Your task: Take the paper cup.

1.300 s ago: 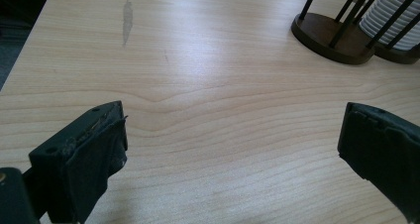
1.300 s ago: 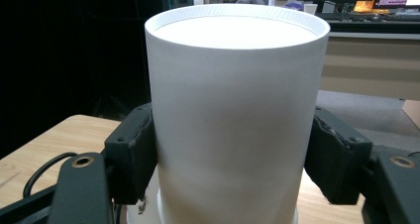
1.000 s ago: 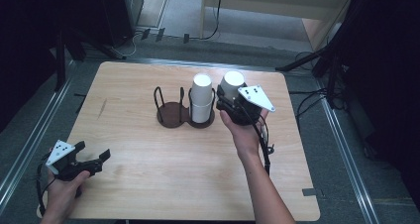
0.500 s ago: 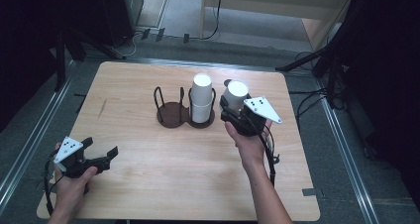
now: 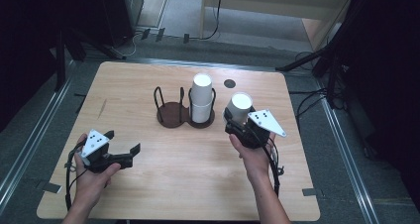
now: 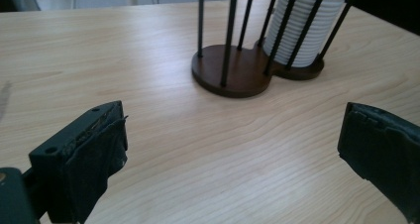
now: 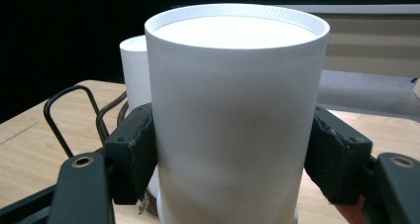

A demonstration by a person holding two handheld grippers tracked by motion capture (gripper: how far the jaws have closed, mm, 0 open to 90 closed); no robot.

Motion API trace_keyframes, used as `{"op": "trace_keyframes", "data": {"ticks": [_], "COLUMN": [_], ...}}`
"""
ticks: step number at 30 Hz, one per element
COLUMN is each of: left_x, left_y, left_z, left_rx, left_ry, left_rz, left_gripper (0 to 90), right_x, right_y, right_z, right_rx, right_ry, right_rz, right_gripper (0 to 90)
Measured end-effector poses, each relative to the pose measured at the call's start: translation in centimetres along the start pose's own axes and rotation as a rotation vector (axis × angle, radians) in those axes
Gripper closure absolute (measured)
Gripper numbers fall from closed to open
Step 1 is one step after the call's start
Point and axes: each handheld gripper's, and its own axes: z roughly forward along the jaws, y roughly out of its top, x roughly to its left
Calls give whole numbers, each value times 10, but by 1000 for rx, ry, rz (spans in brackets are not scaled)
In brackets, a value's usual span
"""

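White, smooth cylindrical cup (image 7: 236,120) sits clamped in your right gripper (image 5: 241,126), just right of the dark round-based wire rack (image 5: 184,110) w/ its ribbed cup stack (image 5: 201,99). Left gripper (image 5: 130,151): jaws wide apart, empty, over pale woodgrain table (image 5: 188,174).

I see the right gripper (image 5: 237,119) pulled back toward me with its white cup (image 5: 239,106), now clear of the stack of cups (image 5: 201,98) in the rack (image 5: 184,112). My left gripper (image 5: 121,154) shifted inward from the table (image 5: 148,194) edge.
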Motion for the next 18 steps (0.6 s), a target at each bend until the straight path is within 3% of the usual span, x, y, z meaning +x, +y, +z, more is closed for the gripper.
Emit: {"op": "trace_keyframes", "data": {"ticks": [8,18], "left_x": [-16,-20], "left_y": [16,29], "left_z": [15,19], "left_rx": [-18,-46], "left_ry": [-35,-49], "left_rz": [5,-6], "left_gripper": [0,0], "right_x": [-6,-7], "right_y": [-8,-13], "right_z": [-7,-15], "right_rx": [0,-2], "right_ry": [5,10], "right_rz": [-2,-10], "right_gripper": [285,284]}}
